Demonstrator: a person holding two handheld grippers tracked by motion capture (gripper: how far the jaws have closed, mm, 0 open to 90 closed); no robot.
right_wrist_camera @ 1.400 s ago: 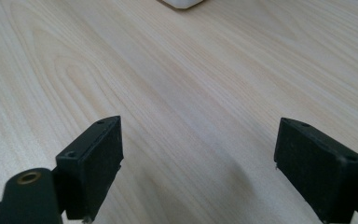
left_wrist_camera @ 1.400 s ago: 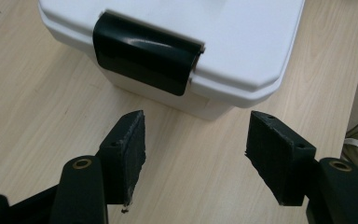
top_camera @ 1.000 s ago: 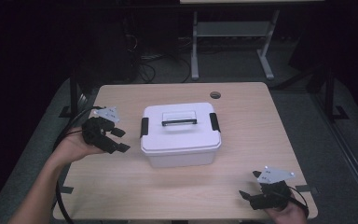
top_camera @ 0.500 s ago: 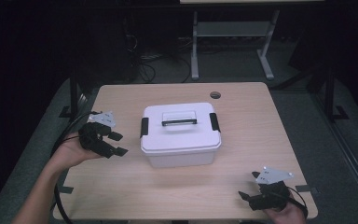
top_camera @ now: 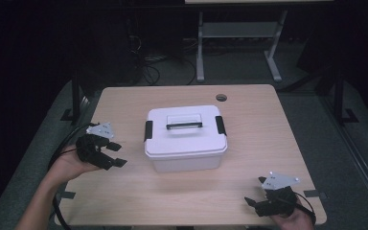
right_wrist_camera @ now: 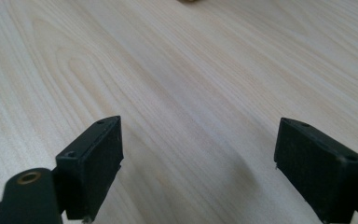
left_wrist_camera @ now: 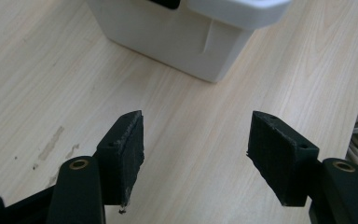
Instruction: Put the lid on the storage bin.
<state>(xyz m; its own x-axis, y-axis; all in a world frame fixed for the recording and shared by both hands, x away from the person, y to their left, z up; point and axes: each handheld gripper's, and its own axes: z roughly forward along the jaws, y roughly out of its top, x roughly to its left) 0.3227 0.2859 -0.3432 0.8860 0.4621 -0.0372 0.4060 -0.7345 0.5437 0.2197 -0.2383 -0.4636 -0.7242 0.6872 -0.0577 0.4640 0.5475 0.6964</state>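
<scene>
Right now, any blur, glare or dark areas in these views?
High view: room behind the table is nearly black; white storage box lid bright, not blown out. Left gripper view: box soft, claw pads sharp. Right gripper view: far wood grain blurs, faint shadow between pads.

A light wood-grain table (top_camera: 268, 143) takes up the middle of the high view. A small round dark cable hole (top_camera: 221, 97) sits near its far edge, right of centre. Dark tape tabs mark the near edge at lower left (top_camera: 67, 195) and lower right (top_camera: 311, 193). Faint scuff marks (left_wrist_camera: 51, 144) show on the wood at the left of the left gripper view. At upper centre a pale metal stand (top_camera: 239, 31) rests on the grey floor (top_camera: 316, 96), with loose black cables (top_camera: 148, 67) to its left. Black posts stand beside the table, at left (top_camera: 75, 96) and right (top_camera: 338, 91).
</scene>
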